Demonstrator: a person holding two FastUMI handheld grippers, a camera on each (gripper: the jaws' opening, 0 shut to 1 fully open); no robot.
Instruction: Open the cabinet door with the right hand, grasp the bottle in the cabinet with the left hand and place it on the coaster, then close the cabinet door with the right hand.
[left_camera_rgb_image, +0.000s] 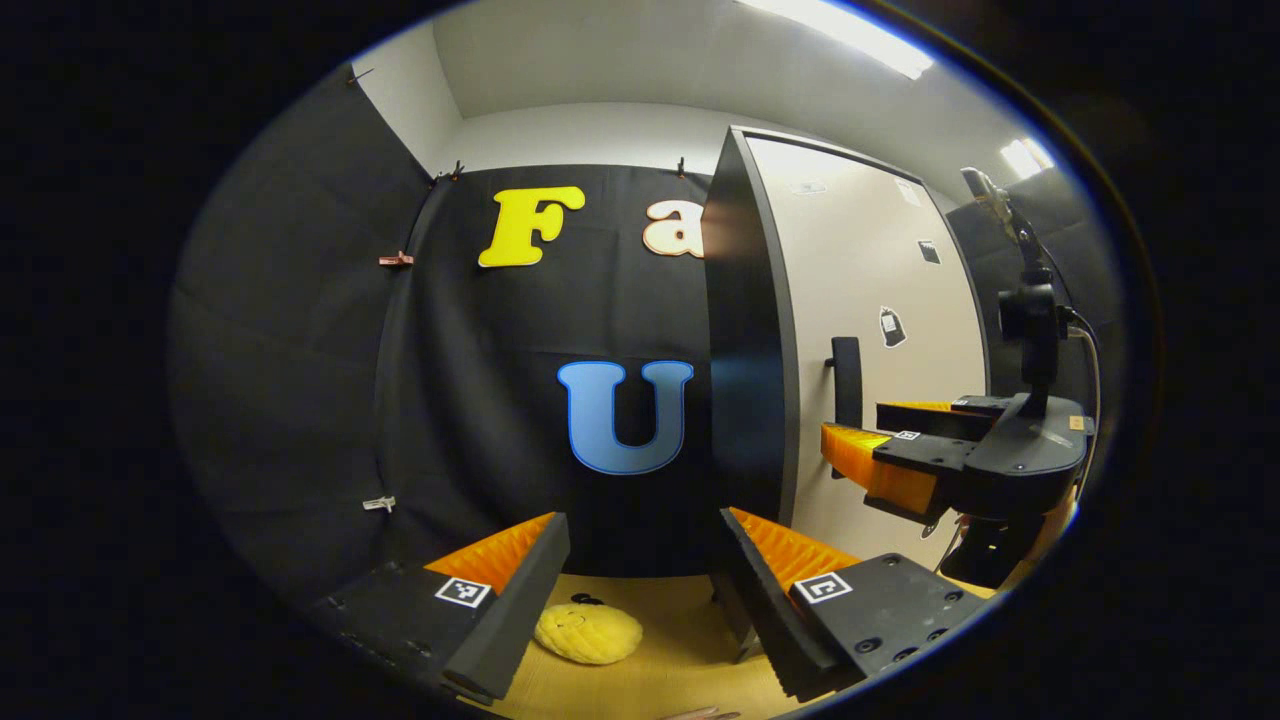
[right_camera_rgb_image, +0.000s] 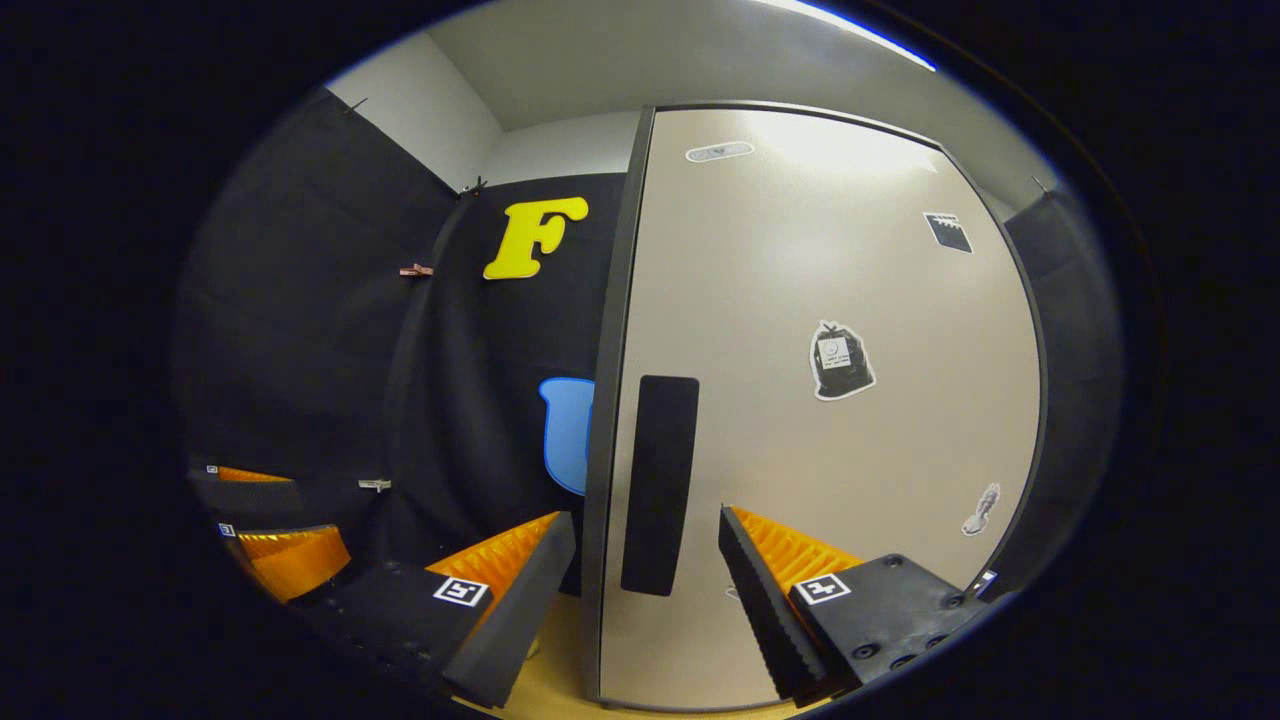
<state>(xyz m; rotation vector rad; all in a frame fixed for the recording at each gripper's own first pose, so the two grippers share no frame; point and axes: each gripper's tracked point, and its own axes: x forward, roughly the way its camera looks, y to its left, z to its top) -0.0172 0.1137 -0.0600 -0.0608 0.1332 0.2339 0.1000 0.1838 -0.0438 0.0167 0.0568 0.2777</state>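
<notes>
The cabinet door (right_camera_rgb_image: 830, 400) stands shut and takes up the centre and right of the right gripper view. It is a pale flat panel in a dark frame and carries a few small stickers. Its handle (right_camera_rgb_image: 660, 485) is a dark upright bar in the lower centre of that view, close to the door's left edge.

The right gripper (right_camera_rgb_image: 645, 560) sits at the bottom of the same view. Its jaws are spread wide, one finger on each side of the handle's lower end, and neither touches it.

In the left gripper view the same gripper (left_camera_rgb_image: 880, 450) appears at centre right, level with the handle (left_camera_rgb_image: 846, 380).

The left gripper (left_camera_rgb_image: 645, 570) is at the bottom of its own view. Its jaws are open and hold nothing, and it faces the booth wall beside the cabinet's dark side.

A yellow soft toy (left_camera_rgb_image: 588, 632) lies on the wooden table (left_camera_rgb_image: 690, 650) at lower centre.

The bottle is behind the shut door and cannot be seen, so its weight and surface cannot be judged.

Judgement on handling:
- The door looks rigid and light and is probably hinged on the right.
- The bar looks stiff, smooth and narrow, so it could slip in a loose grip.
- The best hold is across the bar's middle, with both fingers closed squarely on it.
- The pull should then follow the door's swing.
</notes>
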